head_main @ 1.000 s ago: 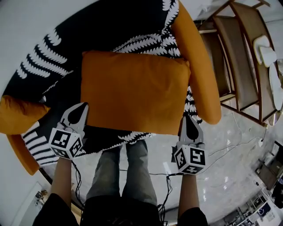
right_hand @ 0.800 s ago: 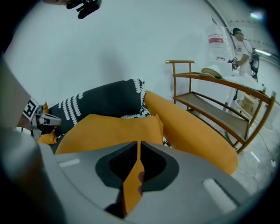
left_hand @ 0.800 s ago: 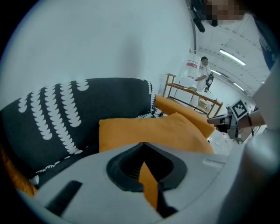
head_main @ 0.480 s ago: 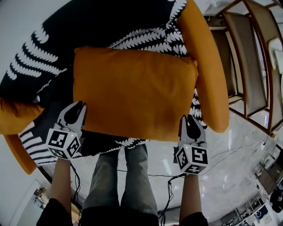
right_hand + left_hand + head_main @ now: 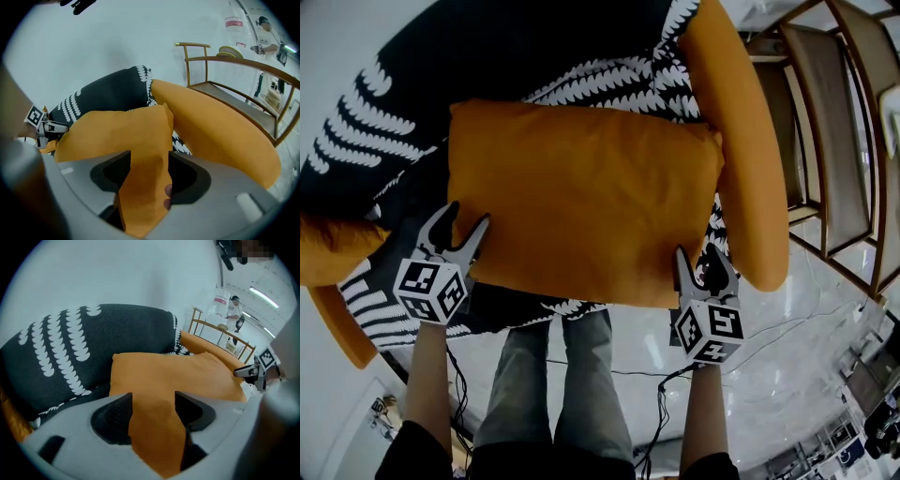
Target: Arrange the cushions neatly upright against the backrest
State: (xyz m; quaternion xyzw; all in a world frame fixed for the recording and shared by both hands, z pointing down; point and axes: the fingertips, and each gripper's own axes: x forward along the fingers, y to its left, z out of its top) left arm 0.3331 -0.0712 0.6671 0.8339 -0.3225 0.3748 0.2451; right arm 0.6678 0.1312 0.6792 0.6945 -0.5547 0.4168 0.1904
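A large orange cushion [image 5: 581, 202] lies across the seat of a sofa with a black, white-fern-patterned backrest [image 5: 487, 56]. My left gripper [image 5: 466, 217] is at the cushion's near left corner and my right gripper [image 5: 701, 258] at its near right corner. Both pairs of jaws have just been opening and now stand spread, each with a corner of the cushion [image 5: 173, 376] [image 5: 126, 131] loosely between them. In the left gripper view the left gripper [image 5: 153, 404] straddles orange fabric; in the right gripper view the right gripper [image 5: 149, 164] does the same.
An orange armrest [image 5: 741, 141] borders the cushion on the right, and another orange cushion or armrest [image 5: 333, 248] sits at the left. Wooden slatted chairs [image 5: 825, 141] stand to the right on a glossy floor [image 5: 769, 375]. The person's legs [image 5: 553, 375] stand at the seat's front edge.
Both grippers have sunk with the cushion toward the seat. Their jaws, shut on the cushion's near corners before, have spread apart.
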